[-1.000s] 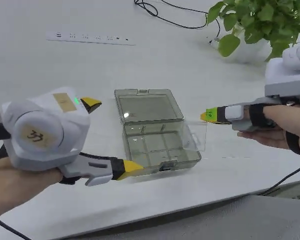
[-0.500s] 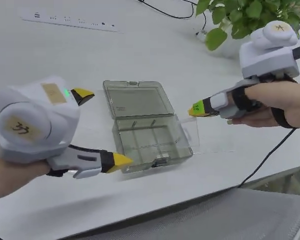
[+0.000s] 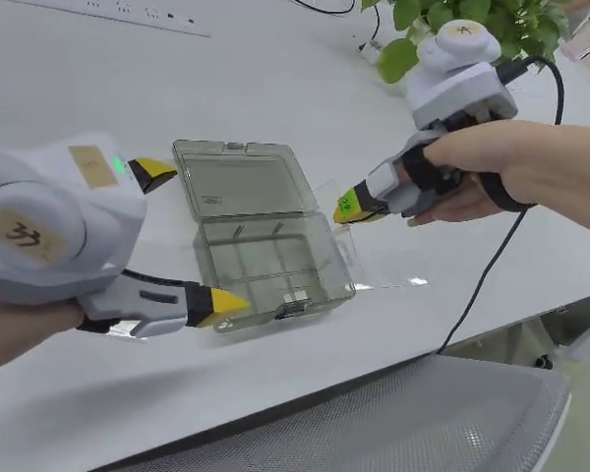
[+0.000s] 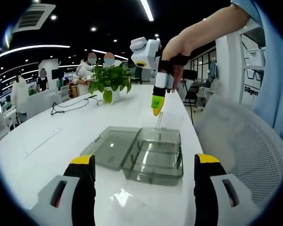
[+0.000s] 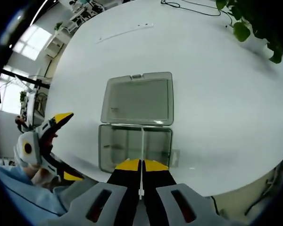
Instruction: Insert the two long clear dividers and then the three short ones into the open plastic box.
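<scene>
Hovering at 9 o'clock of the open plastic box, the left gripper is holding its yellow-tipped jaws wide apart, with nothing between them. The box is sitting on the white table with its base toward the person and its lid lying flat at 12 o'clock of the base. Thin lines are showing inside the base, though it is too hard to tell how many partitions are standing there. At 3 o'clock of the box, the right gripper is pointing down with its jaws pinched together on a clear divider, which is hanging upright below the tips. Its lower edge is sitting just at the base's 3 o'clock wall; contact cannot be judged. In the right gripper view the divider is appearing edge-on, as a thin line over the middle of the base. A potted plant is standing at 1 o'clock of the table.
</scene>
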`<action>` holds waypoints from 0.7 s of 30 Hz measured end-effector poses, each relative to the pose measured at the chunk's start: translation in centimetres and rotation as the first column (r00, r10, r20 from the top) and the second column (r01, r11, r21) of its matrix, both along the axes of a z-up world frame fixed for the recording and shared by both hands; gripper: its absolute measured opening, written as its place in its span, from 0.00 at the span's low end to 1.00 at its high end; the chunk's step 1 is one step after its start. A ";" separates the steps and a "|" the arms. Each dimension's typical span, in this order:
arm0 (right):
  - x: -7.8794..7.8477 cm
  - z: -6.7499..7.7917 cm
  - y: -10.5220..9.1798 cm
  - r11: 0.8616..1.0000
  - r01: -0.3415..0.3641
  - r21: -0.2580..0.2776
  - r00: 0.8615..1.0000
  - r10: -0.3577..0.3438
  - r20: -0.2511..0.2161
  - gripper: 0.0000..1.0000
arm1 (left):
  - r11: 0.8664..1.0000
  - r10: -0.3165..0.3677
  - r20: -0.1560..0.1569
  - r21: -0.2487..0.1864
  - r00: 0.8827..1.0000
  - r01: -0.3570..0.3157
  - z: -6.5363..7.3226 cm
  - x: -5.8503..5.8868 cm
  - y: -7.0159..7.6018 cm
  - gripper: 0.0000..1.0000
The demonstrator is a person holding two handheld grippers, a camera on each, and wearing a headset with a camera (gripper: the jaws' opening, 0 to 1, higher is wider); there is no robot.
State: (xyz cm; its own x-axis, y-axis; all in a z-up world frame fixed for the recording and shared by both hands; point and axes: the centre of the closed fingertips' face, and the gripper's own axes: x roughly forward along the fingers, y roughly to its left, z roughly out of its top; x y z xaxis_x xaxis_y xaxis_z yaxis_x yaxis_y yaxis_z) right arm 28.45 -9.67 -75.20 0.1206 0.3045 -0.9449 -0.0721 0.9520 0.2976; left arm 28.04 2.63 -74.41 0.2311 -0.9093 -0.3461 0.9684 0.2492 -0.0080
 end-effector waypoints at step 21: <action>0.5 -2.7 -0.3 1.000 -0.014 -0.019 0.995 0.012 -0.102 0.02 | 1.000 0.018 -0.041 -0.002 0.999 -0.018 -1.2 0.2 0.2 0.87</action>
State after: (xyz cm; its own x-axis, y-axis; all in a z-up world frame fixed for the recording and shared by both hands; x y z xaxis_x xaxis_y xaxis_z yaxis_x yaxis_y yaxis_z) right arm 28.95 -9.97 -77.89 0.0193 0.2869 -0.9578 -0.0551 0.9568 0.2855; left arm 28.26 2.84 -75.61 0.2331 -0.9058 -0.3538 0.9627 0.2664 -0.0479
